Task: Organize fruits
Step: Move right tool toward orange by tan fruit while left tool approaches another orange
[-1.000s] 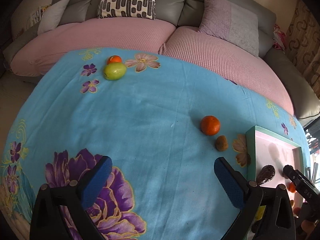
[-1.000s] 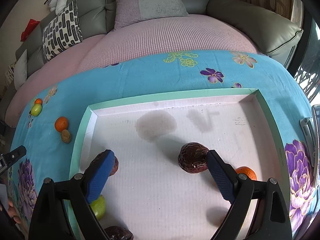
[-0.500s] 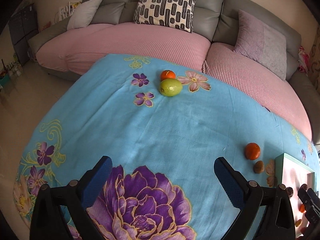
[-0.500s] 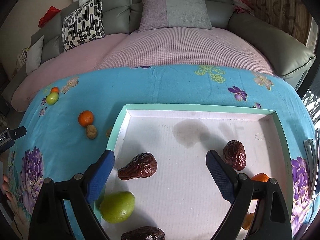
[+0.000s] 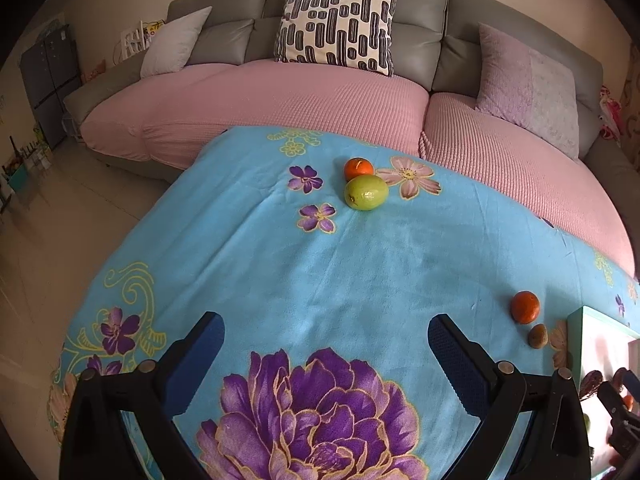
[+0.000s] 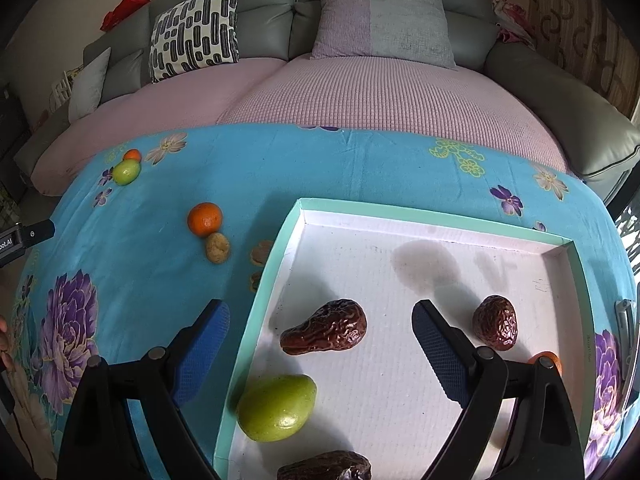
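The left gripper [image 5: 326, 354] is spread wide and empty above the large purple flower printed on the blue cloth [image 5: 360, 264]. The right gripper [image 6: 320, 334] is likewise wide and empty, straddling the left wall of the tray [image 6: 276, 264]: one finger over the cloth, the other over the white tray floor.

Inside the tray, a pear-shaped dark wrinkled fruit [image 6: 326, 328] lies with its long axis roughly left to right, narrow end pointing toward the left wall. A second dark wrinkled fruit [image 6: 495, 322] lies to its right, long axis running near to far. A green fruit [image 6: 278, 408] rests against the left wall, long axis tilted up to the right. A third dark fruit [image 6: 325, 467] is cut off by the lower frame edge. A small orange fruit [image 6: 546, 360] is partly hidden behind the right finger.

Outside the tray, an orange [image 6: 205, 219] touches a small brown fruit [image 6: 218, 247] on the cloth near the left wall. Well apart, at the far corner near the pink sofa [image 5: 280, 92], a green fruit [image 5: 366, 192] touches a small orange [image 5: 359, 168].

Compared with half a second ago, the left wrist view shows the far pair nearer and lower in frame, and the tray further toward the right edge. The right wrist view has shifted left: the tray wall now sits between the fingers.
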Available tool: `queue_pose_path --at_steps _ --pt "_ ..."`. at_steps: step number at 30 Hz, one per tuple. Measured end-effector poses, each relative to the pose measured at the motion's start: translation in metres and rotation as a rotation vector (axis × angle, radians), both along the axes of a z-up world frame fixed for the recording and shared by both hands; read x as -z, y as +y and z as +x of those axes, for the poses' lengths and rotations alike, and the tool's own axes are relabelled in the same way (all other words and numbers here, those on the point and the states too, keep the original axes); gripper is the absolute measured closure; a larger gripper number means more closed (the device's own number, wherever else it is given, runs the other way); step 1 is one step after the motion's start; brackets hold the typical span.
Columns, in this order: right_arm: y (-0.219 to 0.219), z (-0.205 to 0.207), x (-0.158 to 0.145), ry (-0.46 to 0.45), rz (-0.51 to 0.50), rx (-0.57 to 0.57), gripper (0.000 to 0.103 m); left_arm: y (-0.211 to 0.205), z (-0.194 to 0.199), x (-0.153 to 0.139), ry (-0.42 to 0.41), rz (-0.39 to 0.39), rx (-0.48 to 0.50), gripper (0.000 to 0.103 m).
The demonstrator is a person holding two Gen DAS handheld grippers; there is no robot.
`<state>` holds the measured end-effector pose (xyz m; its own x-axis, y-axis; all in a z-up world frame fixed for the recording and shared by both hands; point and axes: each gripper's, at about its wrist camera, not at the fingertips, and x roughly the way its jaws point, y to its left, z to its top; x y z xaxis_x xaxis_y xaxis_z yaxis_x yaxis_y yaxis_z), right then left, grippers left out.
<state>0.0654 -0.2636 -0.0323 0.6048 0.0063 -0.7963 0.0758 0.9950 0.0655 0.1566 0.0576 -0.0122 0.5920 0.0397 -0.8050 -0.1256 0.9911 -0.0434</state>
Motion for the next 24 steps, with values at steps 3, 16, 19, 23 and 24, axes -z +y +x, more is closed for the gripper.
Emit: queue_pose_path --at_steps 3,16,19,23,24 --pt "0.008 0.001 0.000 -0.002 -0.012 -0.006 0.010 0.006 0.002 -0.001 -0.011 0.000 0.002 0.000" --pt "0.054 0.019 -0.007 -0.034 0.019 -0.100 0.010 0.021 0.015 -0.008 -0.033 -0.074 0.073 0.000" --pt "0.064 0.026 -0.011 -0.039 0.011 -0.124 0.010 0.018 0.023 -0.010 -0.032 -0.060 0.110 0.000" --pt "0.076 0.039 -0.020 -0.058 -0.002 -0.159 0.010 0.014 0.043 -0.013 -0.012 -0.041 0.161 0.000" --pt "0.079 0.043 -0.022 -0.060 -0.006 -0.167 0.010 0.014 0.049 -0.013 0.000 -0.061 0.176 0.000"
